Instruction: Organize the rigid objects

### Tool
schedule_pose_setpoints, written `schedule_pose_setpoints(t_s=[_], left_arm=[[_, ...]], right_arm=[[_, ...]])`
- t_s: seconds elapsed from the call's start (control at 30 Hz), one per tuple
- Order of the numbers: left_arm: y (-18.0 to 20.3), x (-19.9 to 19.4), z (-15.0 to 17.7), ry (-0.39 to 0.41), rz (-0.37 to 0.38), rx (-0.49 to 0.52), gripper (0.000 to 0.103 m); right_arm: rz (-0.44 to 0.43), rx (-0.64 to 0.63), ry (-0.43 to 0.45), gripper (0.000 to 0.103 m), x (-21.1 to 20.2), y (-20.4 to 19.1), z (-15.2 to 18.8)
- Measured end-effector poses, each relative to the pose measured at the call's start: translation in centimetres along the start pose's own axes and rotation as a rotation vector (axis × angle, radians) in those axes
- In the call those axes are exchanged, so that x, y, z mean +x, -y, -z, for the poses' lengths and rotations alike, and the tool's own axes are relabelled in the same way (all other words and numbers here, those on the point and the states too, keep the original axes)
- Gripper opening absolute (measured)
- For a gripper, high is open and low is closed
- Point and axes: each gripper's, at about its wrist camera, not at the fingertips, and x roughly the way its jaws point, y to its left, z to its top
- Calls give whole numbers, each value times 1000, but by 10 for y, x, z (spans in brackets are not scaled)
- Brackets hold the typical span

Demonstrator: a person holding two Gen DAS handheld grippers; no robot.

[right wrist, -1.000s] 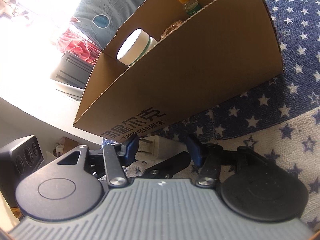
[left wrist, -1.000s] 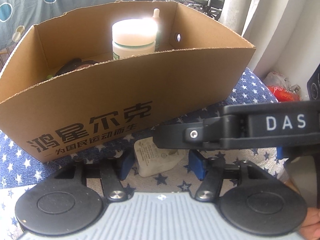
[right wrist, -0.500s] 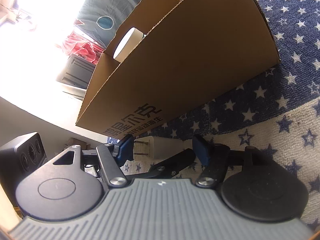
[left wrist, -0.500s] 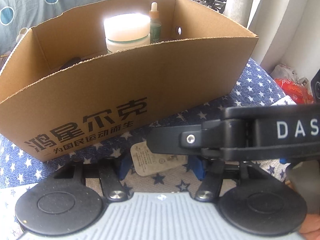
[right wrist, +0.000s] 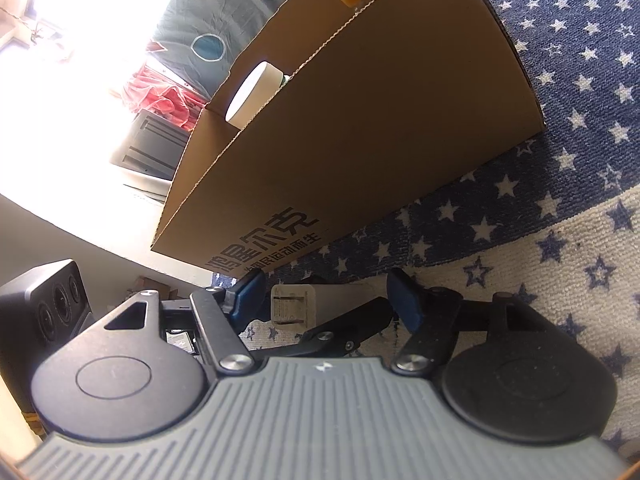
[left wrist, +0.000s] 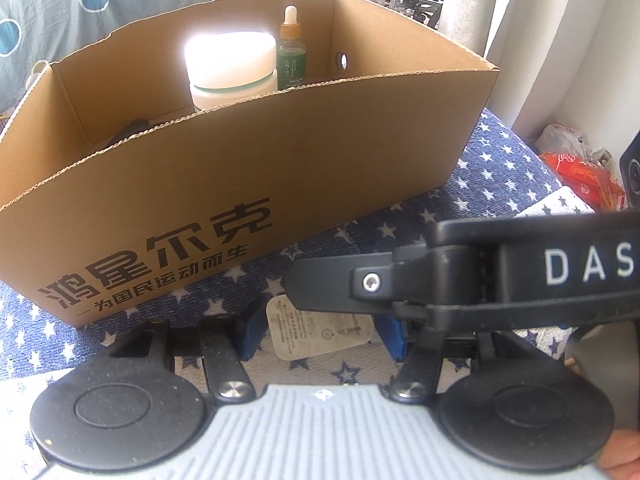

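Observation:
A white plug charger (left wrist: 320, 330) lies on the star-patterned cloth just in front of the cardboard box (left wrist: 240, 184). My left gripper (left wrist: 322, 330) straddles it with blue pads on both sides, open, with gaps to the charger. My right gripper (right wrist: 328, 300) also straddles the charger (right wrist: 316, 304) from the other side, open; its prong end faces the camera. The right gripper's black finger (left wrist: 400, 284) crosses the left wrist view above the charger. The box holds a white jar (left wrist: 232, 68) and a green dropper bottle (left wrist: 291, 56).
The box (right wrist: 360, 128) stands close behind the charger on the blue and white star cloth (right wrist: 560, 240). A red bag (left wrist: 580, 172) lies past the cloth's right edge. A black speaker-like device (right wrist: 44, 300) stands at the left in the right wrist view.
Both grippers have risen and tilted slightly, showing more of the box's inside. The charger stays on the cloth between the open pads of both grippers.

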Motion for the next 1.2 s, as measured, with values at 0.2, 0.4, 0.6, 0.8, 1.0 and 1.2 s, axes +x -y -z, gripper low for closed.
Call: schedule_pose_setpoints(t_s=[0.2, 0.4, 0.6, 0.8, 1.0, 1.2], left_arm=[[0, 0, 0, 0, 0, 0, 58], [-1, -3, 0, 6, 5, 3, 58], [1, -3, 0, 12, 7, 10, 58], [1, -3, 0, 17, 9, 15, 57], [2, -6, 1, 23, 10, 21, 57], [2, -5, 2, 20, 23, 20, 54]], right_arm=[[2, -6, -1, 68, 0, -1, 0], [4, -12, 1, 68, -1, -3, 0], [6, -20, 5, 69, -3, -4, 0], [6, -22, 6, 69, -5, -4, 0], [6, -27, 11, 71, -8, -5, -1], [7, -26, 11, 71, -10, -5, 0]])
